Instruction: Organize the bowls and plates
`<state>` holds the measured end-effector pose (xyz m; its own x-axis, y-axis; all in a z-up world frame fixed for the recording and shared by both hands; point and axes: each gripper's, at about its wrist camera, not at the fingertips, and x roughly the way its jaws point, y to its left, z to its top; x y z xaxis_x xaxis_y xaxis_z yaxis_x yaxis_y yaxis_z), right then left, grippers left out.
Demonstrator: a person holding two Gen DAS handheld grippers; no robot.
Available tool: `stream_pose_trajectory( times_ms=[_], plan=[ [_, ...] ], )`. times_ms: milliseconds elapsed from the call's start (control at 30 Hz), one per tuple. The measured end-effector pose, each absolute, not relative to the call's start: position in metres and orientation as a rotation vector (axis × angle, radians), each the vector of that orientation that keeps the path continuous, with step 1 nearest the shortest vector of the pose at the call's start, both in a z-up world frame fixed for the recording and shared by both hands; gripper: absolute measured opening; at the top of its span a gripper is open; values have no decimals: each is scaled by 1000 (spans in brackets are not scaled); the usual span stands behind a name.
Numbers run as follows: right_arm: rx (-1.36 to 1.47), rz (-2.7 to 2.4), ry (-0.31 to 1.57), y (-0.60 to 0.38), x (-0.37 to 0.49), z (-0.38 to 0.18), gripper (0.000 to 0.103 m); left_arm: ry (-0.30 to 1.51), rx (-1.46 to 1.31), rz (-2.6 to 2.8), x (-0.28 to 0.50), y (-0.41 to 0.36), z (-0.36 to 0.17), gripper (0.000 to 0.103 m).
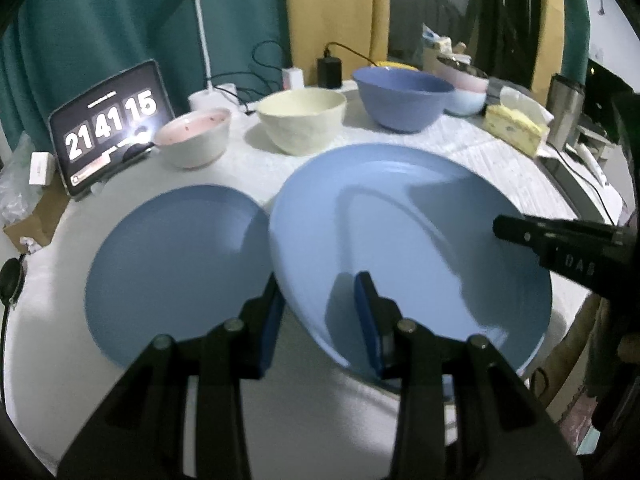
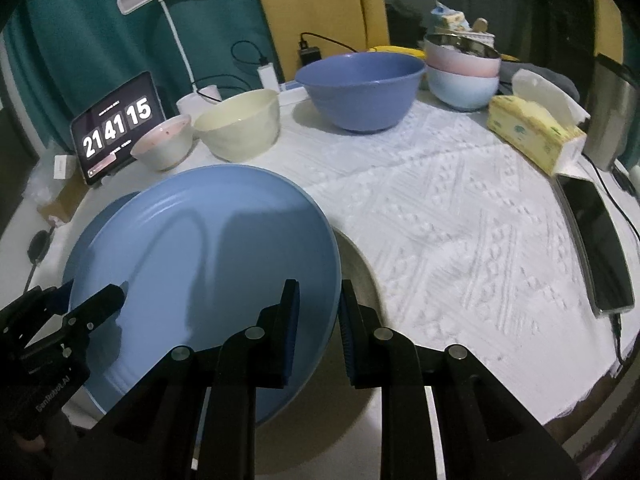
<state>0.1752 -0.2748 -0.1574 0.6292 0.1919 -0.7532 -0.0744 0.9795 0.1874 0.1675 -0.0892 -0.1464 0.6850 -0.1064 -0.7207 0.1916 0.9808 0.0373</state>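
Big plate (image 1: pixel 400 248), tilted above the worktop (image 2: pixel 440 208), is pinched at opposite rims by left gripper (image 1: pixel 320 320) and right gripper (image 2: pixel 318 320), both closed on it, probably to stack it onto the small plate (image 1: pixel 176 264) beside it

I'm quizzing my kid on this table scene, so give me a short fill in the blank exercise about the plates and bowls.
1. Both claws, left claw and right claw, straddle the rim of the large ____ plate.
2. The clock on the tablet reads 21, 41, ____.
3. The bowl between the pink-lined bowl and the big blue bowl is ____ coloured.

Missing words: blue; 15; cream
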Motion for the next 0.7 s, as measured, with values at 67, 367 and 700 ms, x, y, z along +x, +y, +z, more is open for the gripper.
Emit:
stream_pose_trajectory(
  times_ms=[67, 367, 700],
  plan=[
    [150, 149, 876, -279, 174, -159, 21, 811, 116, -171, 166, -94, -149, 37],
    [164, 151, 872, -289, 167, -163, 21, 875, 112, -171, 167, -102, -163, 38],
    [177, 148, 865, -290, 163, -161, 22, 878, 128, -161, 163, -101, -165, 45]
  ],
)
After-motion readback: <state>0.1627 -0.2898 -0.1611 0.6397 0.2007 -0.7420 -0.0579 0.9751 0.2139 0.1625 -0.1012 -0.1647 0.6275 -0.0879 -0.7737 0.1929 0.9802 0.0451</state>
